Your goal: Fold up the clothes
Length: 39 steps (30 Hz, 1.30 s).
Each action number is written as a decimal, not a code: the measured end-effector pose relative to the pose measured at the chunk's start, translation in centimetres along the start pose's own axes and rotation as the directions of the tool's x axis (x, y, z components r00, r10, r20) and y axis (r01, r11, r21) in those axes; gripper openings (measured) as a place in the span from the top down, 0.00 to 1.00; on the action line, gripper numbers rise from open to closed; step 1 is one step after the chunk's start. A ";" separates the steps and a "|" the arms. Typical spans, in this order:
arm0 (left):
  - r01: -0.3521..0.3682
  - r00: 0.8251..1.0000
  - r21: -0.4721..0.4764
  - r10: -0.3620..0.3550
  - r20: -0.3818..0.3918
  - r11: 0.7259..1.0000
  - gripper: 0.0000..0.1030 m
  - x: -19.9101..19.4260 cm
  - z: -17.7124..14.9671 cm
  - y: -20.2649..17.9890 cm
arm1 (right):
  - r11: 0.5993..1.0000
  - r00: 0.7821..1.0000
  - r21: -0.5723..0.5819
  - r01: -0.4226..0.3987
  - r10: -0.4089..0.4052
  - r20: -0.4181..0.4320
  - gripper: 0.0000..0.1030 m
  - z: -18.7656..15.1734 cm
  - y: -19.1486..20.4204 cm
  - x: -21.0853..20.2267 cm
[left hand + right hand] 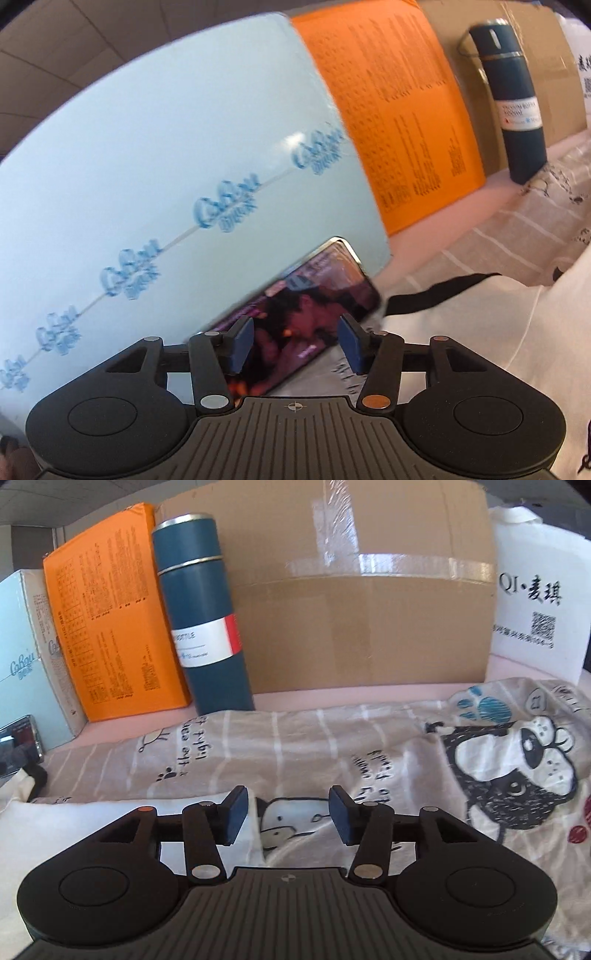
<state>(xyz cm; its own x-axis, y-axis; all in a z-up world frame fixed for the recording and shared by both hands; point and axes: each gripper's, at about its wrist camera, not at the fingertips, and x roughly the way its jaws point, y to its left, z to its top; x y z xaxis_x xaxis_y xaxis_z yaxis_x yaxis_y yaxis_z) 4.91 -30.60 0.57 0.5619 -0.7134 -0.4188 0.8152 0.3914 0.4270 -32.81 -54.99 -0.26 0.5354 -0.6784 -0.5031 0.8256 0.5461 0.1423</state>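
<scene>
1. Clothes (314, 746) lie spread on the pink surface (369, 698), just before a box (369, 627) and bottle (207, 620).
2. Phone (314, 317) leans at the left edge.
3. Left gripper (297, 341) and right gripper (288, 816) are spread, holding nothing.

Looks like a makeshift recording setup in an office or storeroom, not a lived-in home: panelled ceiling (33, 502) overhead at far left. A pink surface (369, 698) carries a printed cloth (295, 746), walled off at the far side by packaging: pale blue box (166, 166), orange box (110, 627), taped cardboard carton (369, 609), white tote bag (535, 609). A teal bottle (207, 620) stands between orange box and carton; a phone (306, 314) leans on the blue box.
</scene>
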 end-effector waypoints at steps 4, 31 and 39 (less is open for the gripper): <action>0.004 0.999 -0.188 0.006 0.052 0.982 0.42 -6.8 -1.6 4.3 | 0.996 0.990 0.021 -0.085 0.082 0.113 0.46 0.9 0.8 -4.4; 0.523 0.852 -0.111 -0.519 0.066 0.845 0.94 -20.2 -9.3 -5.6 | 0.735 0.734 -0.115 -0.668 0.625 -0.267 0.88 -11.0 18.0 -12.7; 0.687 0.697 -0.194 -0.558 0.451 0.701 0.94 -28.0 -9.7 -1.6 | 0.653 0.658 -0.098 -0.751 0.753 -0.026 0.89 -10.1 14.8 -20.5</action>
<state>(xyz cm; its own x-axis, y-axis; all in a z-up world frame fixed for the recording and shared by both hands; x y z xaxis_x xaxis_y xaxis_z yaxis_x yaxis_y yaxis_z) -10.73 -5.57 3.81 -0.1267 -0.9775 -0.1686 0.9843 -0.1028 -0.1436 -33.40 -28.04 3.54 0.9691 -0.0220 -0.2458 0.1190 0.9144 0.3869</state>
